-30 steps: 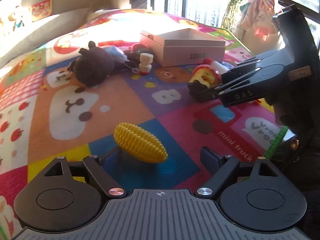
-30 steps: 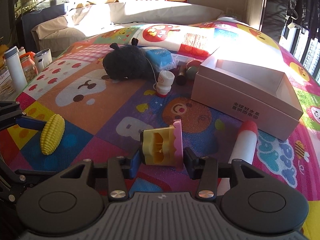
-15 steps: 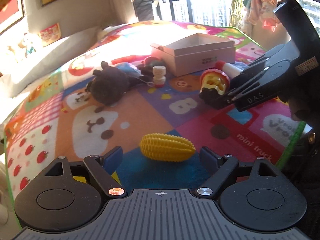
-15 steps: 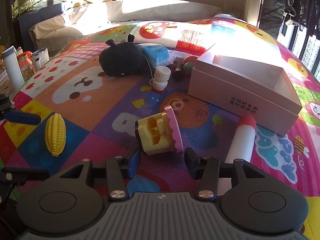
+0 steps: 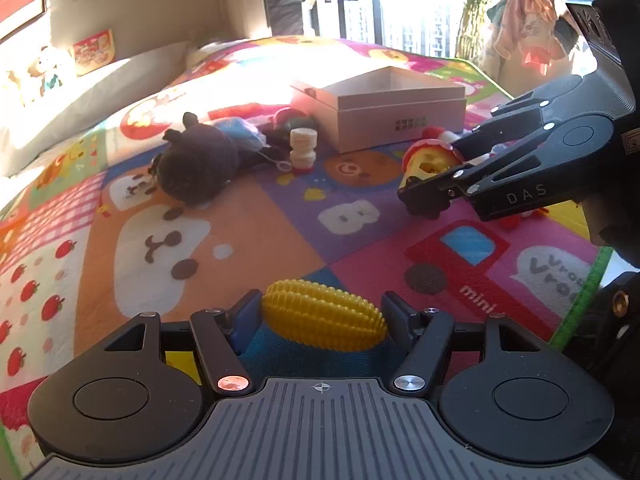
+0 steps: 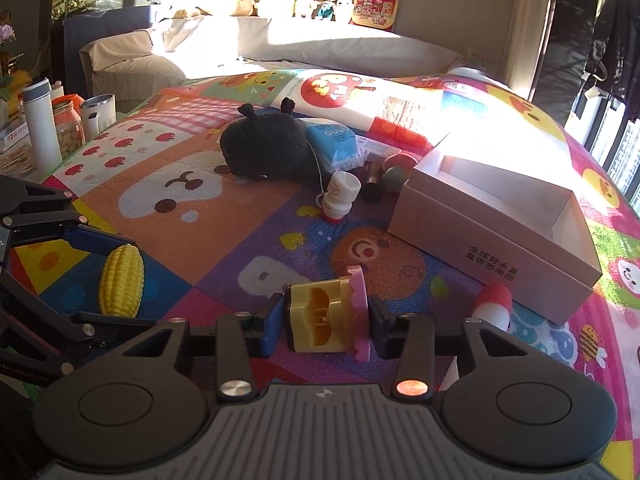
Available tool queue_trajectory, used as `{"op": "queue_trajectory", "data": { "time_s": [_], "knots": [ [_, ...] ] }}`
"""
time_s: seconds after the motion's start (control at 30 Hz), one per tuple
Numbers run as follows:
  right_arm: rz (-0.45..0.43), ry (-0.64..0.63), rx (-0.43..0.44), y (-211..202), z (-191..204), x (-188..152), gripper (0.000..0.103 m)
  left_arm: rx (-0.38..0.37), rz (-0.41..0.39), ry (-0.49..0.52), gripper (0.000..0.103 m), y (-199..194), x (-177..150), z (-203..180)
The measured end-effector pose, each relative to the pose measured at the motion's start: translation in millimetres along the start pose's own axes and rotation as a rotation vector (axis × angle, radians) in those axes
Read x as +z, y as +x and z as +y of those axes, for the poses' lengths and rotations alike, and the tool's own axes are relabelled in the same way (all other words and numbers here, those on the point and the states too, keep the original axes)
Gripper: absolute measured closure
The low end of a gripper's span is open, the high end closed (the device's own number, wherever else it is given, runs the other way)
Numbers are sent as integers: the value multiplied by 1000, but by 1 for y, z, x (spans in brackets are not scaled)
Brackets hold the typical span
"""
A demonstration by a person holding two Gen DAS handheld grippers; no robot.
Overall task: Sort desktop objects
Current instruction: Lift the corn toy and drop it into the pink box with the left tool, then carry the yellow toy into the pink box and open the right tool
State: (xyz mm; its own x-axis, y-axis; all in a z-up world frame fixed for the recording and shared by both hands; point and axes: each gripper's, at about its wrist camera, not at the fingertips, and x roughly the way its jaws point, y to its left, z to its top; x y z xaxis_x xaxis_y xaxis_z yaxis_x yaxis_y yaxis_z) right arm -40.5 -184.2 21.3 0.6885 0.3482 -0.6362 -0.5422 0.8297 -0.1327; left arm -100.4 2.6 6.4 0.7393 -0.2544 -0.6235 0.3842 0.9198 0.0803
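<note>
1. Left hand-held gripper (image 5: 322, 316) has just been closing its jaws around a yellow toy corn (image 5: 323, 315) lying on the play mat (image 5: 280, 216); both pads seem to touch its ends.
2. Right hand-held gripper (image 6: 326, 320) holds a yellow-and-pink toy block (image 6: 326, 314), jaws narrow.
3. Risk: the corn's tapered, ribbed ends could slip out when lifted.
4. Open white box (image 6: 496, 216) sits well apart; the floor inside it is mostly hidden.
</note>
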Motion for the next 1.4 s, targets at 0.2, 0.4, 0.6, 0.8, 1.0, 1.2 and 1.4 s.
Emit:
{"op": "queue_trajectory", "data": {
  "time_s": [0.2,0.4,0.6,0.8,1.0,1.2,1.4],
  "knots": [
    [-27,66,58,-52,-27,-1,60,-34,-147,37,33,-17,47,-21],
    [-155,158,-52,-116,-84,20,60,-62,-296,67,33,5,127,-34],
    [-226,290,-135,-104,-156,65,60,-59,-363,70,31,61,199,-40],
    [-226,362,-184,-35,-212,107,58,-32,-260,-74,8,124,216,-9],
    [-172,372,-179,-22,-209,63,29,34,-154,-99,5,124,159,7],
    [-34,339,-126,-15,-173,-2,18,45,-104,-107,2,99,105,-3],
    [-15,239,-256,-4,-149,-35,18,-26,-49,-184,2,85,78,-10]
  ]
}}
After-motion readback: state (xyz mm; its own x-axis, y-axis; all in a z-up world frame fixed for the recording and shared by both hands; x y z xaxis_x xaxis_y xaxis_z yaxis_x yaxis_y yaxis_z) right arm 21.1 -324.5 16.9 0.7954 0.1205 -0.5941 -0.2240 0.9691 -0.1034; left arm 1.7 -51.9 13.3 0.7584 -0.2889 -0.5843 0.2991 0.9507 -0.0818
